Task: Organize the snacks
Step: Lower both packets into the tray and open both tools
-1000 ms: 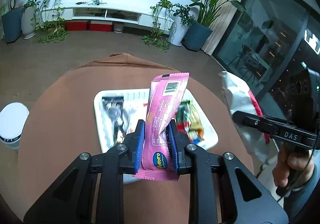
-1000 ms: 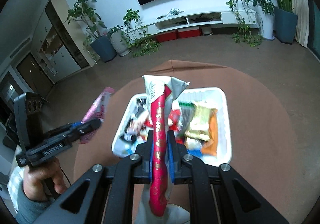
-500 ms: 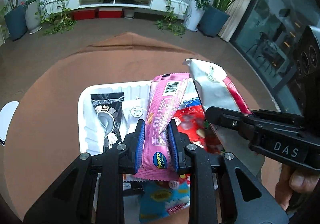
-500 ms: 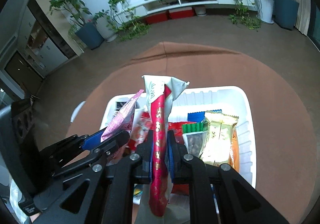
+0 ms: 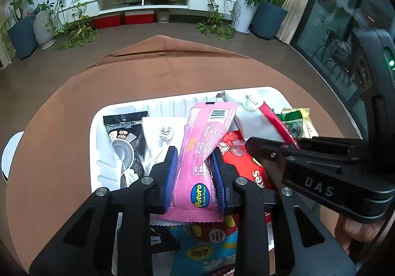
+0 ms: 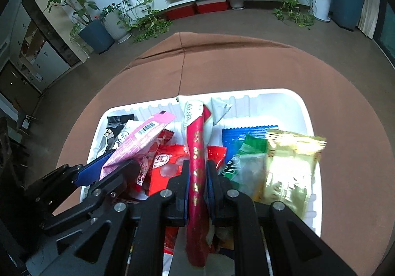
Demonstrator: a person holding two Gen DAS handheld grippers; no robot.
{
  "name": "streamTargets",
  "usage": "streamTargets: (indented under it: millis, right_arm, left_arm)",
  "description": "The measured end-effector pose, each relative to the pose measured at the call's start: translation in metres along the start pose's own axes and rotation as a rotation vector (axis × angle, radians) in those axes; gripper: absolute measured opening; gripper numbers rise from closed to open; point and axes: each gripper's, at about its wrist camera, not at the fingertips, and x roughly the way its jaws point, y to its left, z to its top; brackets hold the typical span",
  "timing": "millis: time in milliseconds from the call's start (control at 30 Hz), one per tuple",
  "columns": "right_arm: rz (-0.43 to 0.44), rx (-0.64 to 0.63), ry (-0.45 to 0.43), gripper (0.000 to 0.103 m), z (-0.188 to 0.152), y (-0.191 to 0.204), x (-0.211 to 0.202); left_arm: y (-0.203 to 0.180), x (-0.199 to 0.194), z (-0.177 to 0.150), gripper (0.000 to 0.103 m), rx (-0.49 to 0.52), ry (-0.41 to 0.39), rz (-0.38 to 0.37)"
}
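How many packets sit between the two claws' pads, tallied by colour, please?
Pink packet, in the left claw, whose jaws have just been opening: 1
Red-and-white packet, in the right claw: 1
Total: 2

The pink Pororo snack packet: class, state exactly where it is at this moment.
In the left wrist view, the pink Pororo packet stands between the left gripper's blue fingers, over the white tray, with a red packet to its right.

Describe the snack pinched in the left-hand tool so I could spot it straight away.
Find the white tray on the round brown table. Above its middle, the left gripper holds a pink packet. It is the only pink one, with a barcode on top and a blue Pororo badge.
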Motion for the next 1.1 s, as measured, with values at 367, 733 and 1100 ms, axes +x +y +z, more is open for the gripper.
streamTargets:
  millis: [367,733,1100]
  right_arm:
    - [0.006,0.004,-0.019,0.013,-0.004,-0.008,0.009]
    - [-0.036,-0.034,-0.044,0.018,-0.004,0.001,-0.003]
    - [-0.001,-0.023,-0.139,0.059,-0.004,0.005,-0.044]
  left_arm:
    - [-0.009,0.025,-0.009,0.028,0.015,-0.013,0.023]
    - [-0.010,0.015,-0.021,0.041,0.002,-0.059,0.039]
    - [0.005,-0.055,-0.023,0.093,-0.039,-0.182,0.077]
